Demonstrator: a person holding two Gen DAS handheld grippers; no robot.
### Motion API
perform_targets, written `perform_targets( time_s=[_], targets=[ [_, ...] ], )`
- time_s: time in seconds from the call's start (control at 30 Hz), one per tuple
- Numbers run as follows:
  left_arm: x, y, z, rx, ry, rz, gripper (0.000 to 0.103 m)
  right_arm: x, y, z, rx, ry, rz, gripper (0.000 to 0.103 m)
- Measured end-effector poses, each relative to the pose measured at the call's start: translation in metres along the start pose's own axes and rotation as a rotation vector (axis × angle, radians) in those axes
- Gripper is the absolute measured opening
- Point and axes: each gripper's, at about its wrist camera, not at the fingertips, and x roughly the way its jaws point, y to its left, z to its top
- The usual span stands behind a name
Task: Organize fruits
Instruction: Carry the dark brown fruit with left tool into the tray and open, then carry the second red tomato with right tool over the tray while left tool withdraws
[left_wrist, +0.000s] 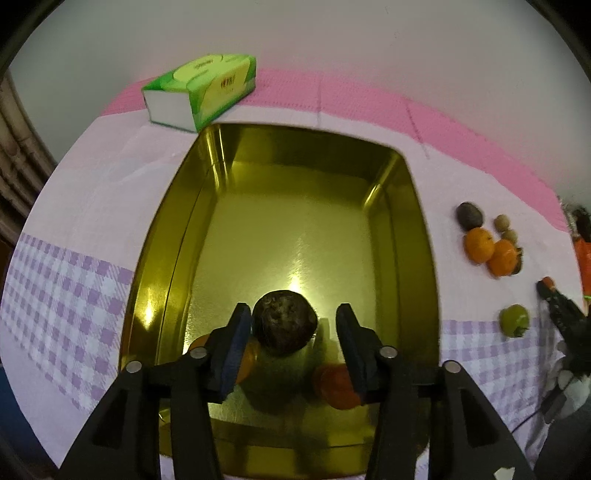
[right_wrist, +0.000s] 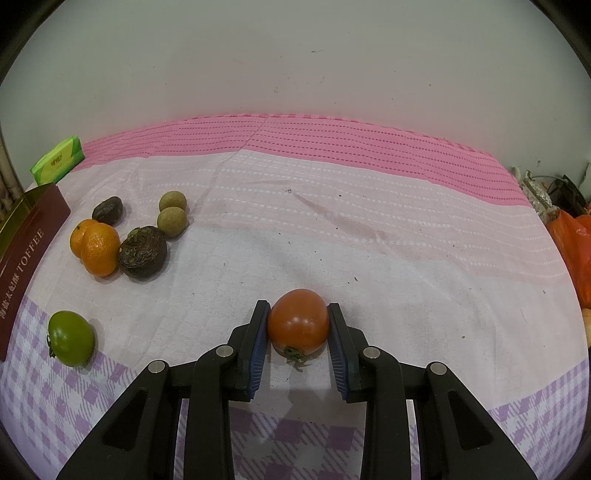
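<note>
Left gripper (left_wrist: 293, 323) over gold tin (left_wrist: 170, 236), jaws apart, dark wrinkled fruit (left_wrist: 284, 321) between them, touching left pad only; right gripper (right_wrist: 298, 325) jaws clamped on red tomato (right_wrist: 298, 322) on the cloth (right_wrist: 369, 240); green tomato (right_wrist: 71, 338) lies far left

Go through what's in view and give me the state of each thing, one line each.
Left tongs: open, over the tin, dark fruit between them.
Right tongs: shut on the red tomato.
Gold tin: lid off, holding a few fruits at its near end.
Green tomato: loose on the cloth.
Tissue box: lying flat, closed.
</note>
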Motion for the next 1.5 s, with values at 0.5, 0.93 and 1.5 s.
perform_targets(
  time_s=[0.5,0.93,1.5],
  targets=[
    [-0.058,0.034,-0.014,-0.071,-0.173,0.064,0.061,0.000,0.000,0.002,0.015,0.015,0.004,0.032],
    [-0.064,0.057,-0.023,-0.156,-0.209,0.124,0.082,0.000,0.007,0.005,0.037,0.054,-0.054,0.032],
    [-0.066,0.086,-0.023,-0.283,-0.196,0.199,0.094,-0.052,0.108,0.060,-0.081,-0.034,0.157,0.031]
  ],
)
